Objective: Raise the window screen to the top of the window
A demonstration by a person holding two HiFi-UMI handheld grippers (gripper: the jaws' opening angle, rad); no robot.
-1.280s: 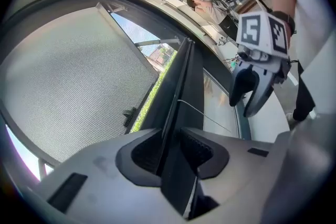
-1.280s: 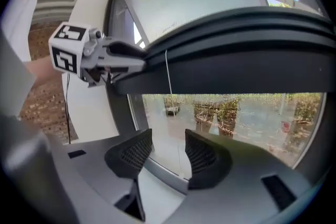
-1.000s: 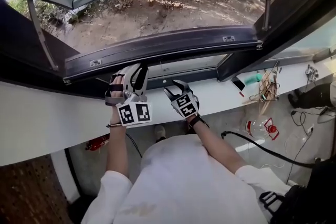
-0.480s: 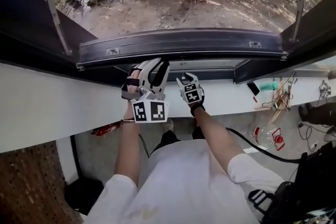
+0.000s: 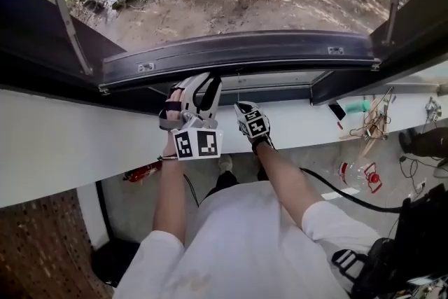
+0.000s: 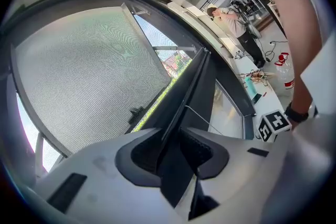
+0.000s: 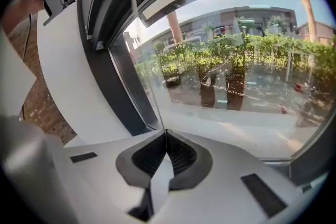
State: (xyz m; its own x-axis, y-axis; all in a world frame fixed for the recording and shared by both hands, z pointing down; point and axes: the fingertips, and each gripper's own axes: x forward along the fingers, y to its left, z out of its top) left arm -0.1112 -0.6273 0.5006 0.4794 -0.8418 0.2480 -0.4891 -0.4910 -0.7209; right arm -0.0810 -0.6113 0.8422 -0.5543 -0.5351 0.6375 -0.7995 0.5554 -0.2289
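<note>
The window screen's dark bottom bar (image 5: 280,49) runs across the open window, with grey mesh (image 6: 89,71) above it. My left gripper (image 5: 203,84) reaches up to this bar; in the left gripper view the gripper (image 6: 176,136) is shut on the bar's edge (image 6: 191,86). A thin pull cord (image 5: 238,91) hangs from the bar. My right gripper (image 5: 240,106) sits just below the bar, right of the left one. Its jaws have just been closing and the gripper (image 7: 166,134) now pinches the cord (image 7: 150,78), which runs up and left from between the pads.
A white sill (image 5: 70,143) stretches below the window frame. Metal window stays (image 5: 70,24) stand at both sides. Wire hangers (image 5: 371,124), a clear bottle with red cap (image 5: 357,175) and a black cable (image 5: 336,192) lie at lower right. A person (image 6: 231,16) stands farther along the wall.
My right gripper, open a second ago, has dropped a little toward the cord and shut on it. The left gripper has stayed on the bar.
</note>
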